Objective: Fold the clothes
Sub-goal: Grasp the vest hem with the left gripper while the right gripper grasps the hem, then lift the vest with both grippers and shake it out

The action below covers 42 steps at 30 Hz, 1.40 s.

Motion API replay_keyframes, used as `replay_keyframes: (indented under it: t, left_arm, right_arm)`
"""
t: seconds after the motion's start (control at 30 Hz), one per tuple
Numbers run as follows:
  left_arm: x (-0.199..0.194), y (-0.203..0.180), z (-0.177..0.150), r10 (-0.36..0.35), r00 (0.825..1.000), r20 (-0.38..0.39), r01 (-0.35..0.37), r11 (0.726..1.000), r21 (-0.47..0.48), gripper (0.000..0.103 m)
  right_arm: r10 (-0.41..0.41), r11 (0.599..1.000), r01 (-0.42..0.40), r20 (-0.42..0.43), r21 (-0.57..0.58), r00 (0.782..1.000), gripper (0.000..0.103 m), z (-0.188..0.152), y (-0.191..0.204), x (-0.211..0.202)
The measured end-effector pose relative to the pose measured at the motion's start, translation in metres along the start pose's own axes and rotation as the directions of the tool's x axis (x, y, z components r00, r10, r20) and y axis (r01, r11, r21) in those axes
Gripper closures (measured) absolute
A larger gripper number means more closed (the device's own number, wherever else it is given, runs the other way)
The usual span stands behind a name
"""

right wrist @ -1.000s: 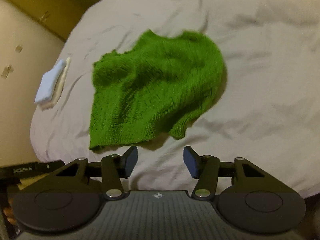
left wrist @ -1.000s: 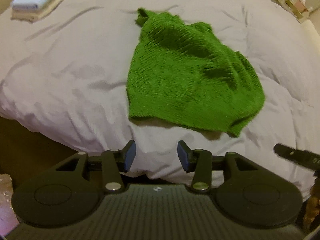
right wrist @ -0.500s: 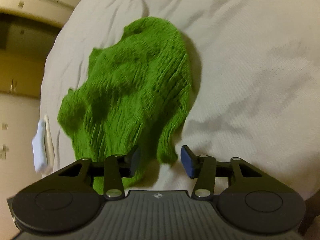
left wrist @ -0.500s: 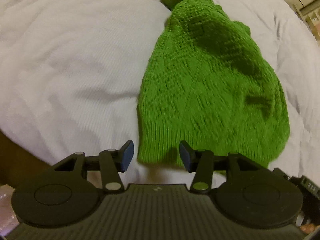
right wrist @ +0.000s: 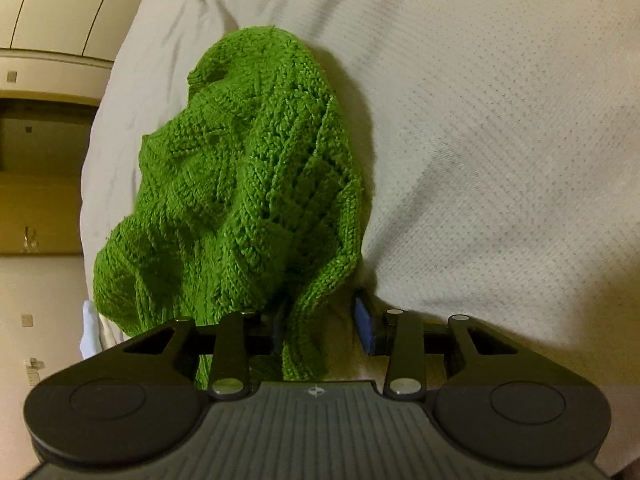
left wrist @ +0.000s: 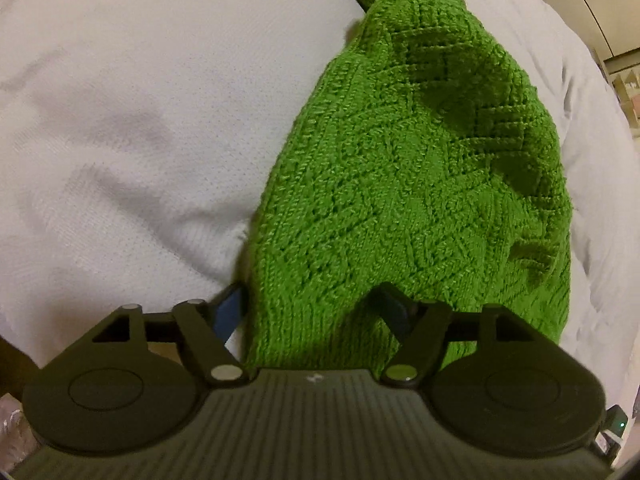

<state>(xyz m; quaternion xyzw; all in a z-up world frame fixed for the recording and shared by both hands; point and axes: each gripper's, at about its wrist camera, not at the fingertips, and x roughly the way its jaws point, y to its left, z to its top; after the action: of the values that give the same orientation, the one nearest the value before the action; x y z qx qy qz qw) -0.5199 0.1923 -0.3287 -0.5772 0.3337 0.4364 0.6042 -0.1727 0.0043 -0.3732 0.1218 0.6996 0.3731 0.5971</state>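
The green sweater (left wrist: 400, 184) lies on the white bedding (left wrist: 120, 120), long axis toward 12 o'clock. The left gripper (left wrist: 312, 310) and right gripper (right wrist: 322, 320) gape around its near hem.

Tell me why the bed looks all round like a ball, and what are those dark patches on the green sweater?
Both wrist views use fisheye lenses, so the flat white bedcover bulges into a curve. In the left wrist view, the dark patches on the green sweater are shadows in its bumps. In the right wrist view, the sweater throws a soft shadow onto the cover beside it.
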Motion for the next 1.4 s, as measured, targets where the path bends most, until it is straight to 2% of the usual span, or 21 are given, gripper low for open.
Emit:
replay_keyframes:
  t: [0.03, 0.07, 0.1, 0.17, 0.3, 0.43, 0.47, 0.5, 0.53, 0.57, 0.63, 0.67, 0.7, 0.73, 0.83, 0.9, 0.97, 1.03, 1.17, 1.27, 1.4]
  left_arm:
    - [-0.001, -0.001, -0.001, 0.001, 1.0, 0.006, -0.001, 1.0, 0.004, 0.044]
    - [-0.004, -0.002, -0.002, -0.003, 1.0, 0.013, 0.003, 1.0, 0.015, 0.059]
    - [-0.009, -0.002, -0.003, -0.009, 1.0, 0.018, 0.008, 1.0, 0.023, 0.066]
    - [-0.02, 0.0, -0.005, -0.03, 0.999, 0.033, 0.029, 0.999, 0.027, 0.092]
    - [-0.046, 0.003, -0.009, -0.087, 0.993, 0.081, 0.085, 0.996, 0.025, 0.092]
    - [-0.042, 0.001, -0.012, -0.103, 0.992, 0.069, 0.1, 0.994, 0.034, 0.089]
    - [-0.036, 0.002, -0.012, -0.098, 0.993, 0.06, 0.097, 0.995, 0.022, 0.083]
    - [-0.03, 0.002, -0.01, -0.092, 0.994, 0.05, 0.092, 0.996, 0.003, 0.076]
    - [-0.021, 0.002, -0.01, -0.095, 0.995, 0.043, 0.096, 0.995, -0.025, 0.062]
    - [-0.013, 0.004, -0.01, -0.1, 0.994, 0.039, 0.102, 0.994, -0.05, 0.061]
    - [-0.006, 0.004, -0.012, -0.092, 0.995, 0.042, 0.095, 0.994, -0.059, 0.061]
    - [-0.005, 0.002, -0.012, -0.085, 0.995, 0.044, 0.088, 0.995, -0.056, 0.065]
    - [-0.008, -0.001, -0.011, -0.078, 0.996, 0.051, 0.08, 0.996, -0.043, 0.073]
    - [-0.012, -0.003, -0.011, -0.086, 0.995, 0.056, 0.087, 0.996, -0.027, 0.091]
    - [-0.042, -0.014, -0.01, -0.138, 0.986, 0.091, 0.138, 0.99, 0.016, 0.093]
    - [-0.072, -0.024, -0.009, -0.186, 0.974, 0.131, 0.182, 0.982, 0.044, 0.093]
    - [-0.113, -0.034, -0.01, -0.243, 0.951, 0.19, 0.231, 0.969, 0.084, 0.094]
    - [-0.162, -0.047, -0.011, -0.3, 0.918, 0.26, 0.271, 0.952, 0.142, 0.094]
    - [-0.255, -0.076, -0.014, -0.361, 0.844, 0.398, 0.266, 0.924, 0.274, 0.094]
    - [-0.326, -0.091, -0.012, -0.407, 0.769, 0.493, 0.246, 0.9, 0.359, 0.094]
    - [-0.424, -0.097, 0.0, -0.469, 0.656, 0.592, 0.208, 0.866, 0.455, 0.094]
  right_arm:
    - [-0.004, 1.0, 0.004, -0.001, -0.014, 1.0, 0.065, -0.001, 0.001, -0.003]
    - [-0.007, 1.0, 0.007, -0.003, -0.027, 1.0, 0.075, -0.001, 0.002, -0.007]
    - [-0.011, 0.999, 0.011, -0.004, -0.041, 1.0, 0.095, -0.002, 0.002, -0.01]
    - [-0.018, 0.998, 0.017, -0.006, -0.068, 1.0, 0.095, -0.003, 0.004, -0.016]
    - [-0.032, 0.992, 0.031, -0.01, -0.122, 0.999, 0.095, -0.006, 0.007, -0.029]
    - [-0.027, 0.99, 0.024, -0.017, -0.142, 0.999, 0.094, -0.007, 0.003, -0.041]
    - [-0.012, 0.992, 0.009, -0.02, -0.123, 1.0, 0.091, -0.006, -0.002, -0.042]
    - [0.004, 0.995, -0.006, -0.02, -0.1, 1.0, 0.081, -0.005, -0.006, -0.04]
    - [-0.005, 0.996, 0.003, -0.024, -0.084, 1.0, 0.077, -0.003, -0.008, -0.035]
    - [-0.014, 0.997, 0.012, -0.028, -0.07, 1.0, 0.059, -0.002, -0.011, -0.03]
    - [-0.025, 0.996, 0.023, -0.025, -0.081, 0.999, 0.058, -0.002, -0.009, -0.021]
    - [-0.026, 0.996, 0.024, -0.021, -0.089, 0.999, 0.061, -0.003, -0.008, -0.019]
    - [-0.016, 0.995, 0.014, -0.021, -0.096, 1.0, 0.091, -0.004, -0.007, -0.019]
    - [-0.001, 0.994, -0.002, -0.032, -0.109, 1.0, 0.095, -0.005, -0.005, -0.022]
    - [0.048, 0.983, -0.053, -0.03, -0.178, 0.998, 0.095, -0.004, 0.012, -0.042]
    - [0.105, 0.971, -0.106, -0.019, -0.216, 0.994, 0.096, -0.003, 0.027, -0.065]
    - [0.192, 0.948, -0.185, 0.002, -0.259, 0.981, 0.096, 0.001, 0.052, -0.098]
    - [0.267, 0.914, -0.249, 0.012, -0.321, 0.964, 0.096, 0.003, 0.078, -0.131]
    - [0.437, 0.81, -0.381, 0.025, -0.445, 0.899, 0.096, 0.006, 0.137, -0.198]
    - [0.551, 0.719, -0.458, 0.028, -0.523, 0.834, 0.096, 0.007, 0.183, -0.242]
    - [0.678, 0.593, -0.528, 0.023, -0.608, 0.734, 0.096, 0.003, 0.244, -0.283]
